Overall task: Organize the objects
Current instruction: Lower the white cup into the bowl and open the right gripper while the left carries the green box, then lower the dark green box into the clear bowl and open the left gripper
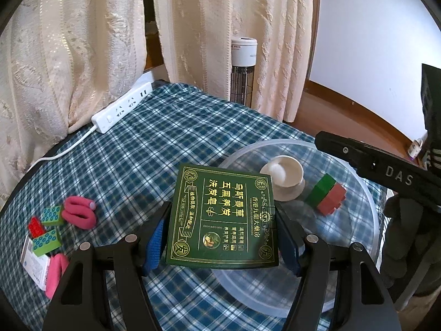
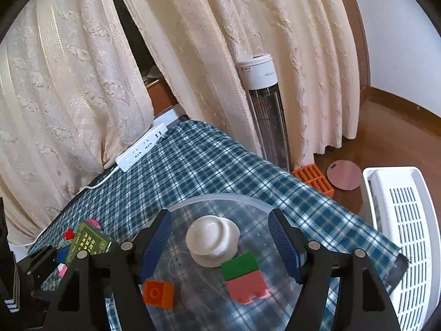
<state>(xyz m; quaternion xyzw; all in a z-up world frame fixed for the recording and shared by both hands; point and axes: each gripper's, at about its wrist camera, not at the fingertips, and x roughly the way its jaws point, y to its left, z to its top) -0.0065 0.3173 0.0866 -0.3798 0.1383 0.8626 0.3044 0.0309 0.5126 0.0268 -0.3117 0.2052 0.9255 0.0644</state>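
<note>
My left gripper (image 1: 220, 237) is shut on a flat dark green box with gold lettering (image 1: 223, 218) and holds it over the near left rim of a clear round plastic tray (image 1: 355, 248). In the tray lie an overturned white cup (image 1: 284, 180) and a green and red block stack (image 1: 326, 194). My right gripper (image 2: 220, 245) is open and empty above the tray (image 2: 193, 207), with the cup (image 2: 213, 240), the green and red stack (image 2: 244, 278) and an orange block (image 2: 160, 293) under it. The green box (image 2: 88, 241) shows at its left.
On the checked cloth at left lie green blocks (image 1: 46, 227), a red block (image 1: 35, 224), pink rolled items (image 1: 78, 212) and a small white packet (image 1: 34, 264). A white power strip (image 1: 121, 107) lies at the back. A tower heater (image 2: 264, 110) and white appliance (image 2: 402, 234) stand beside the table.
</note>
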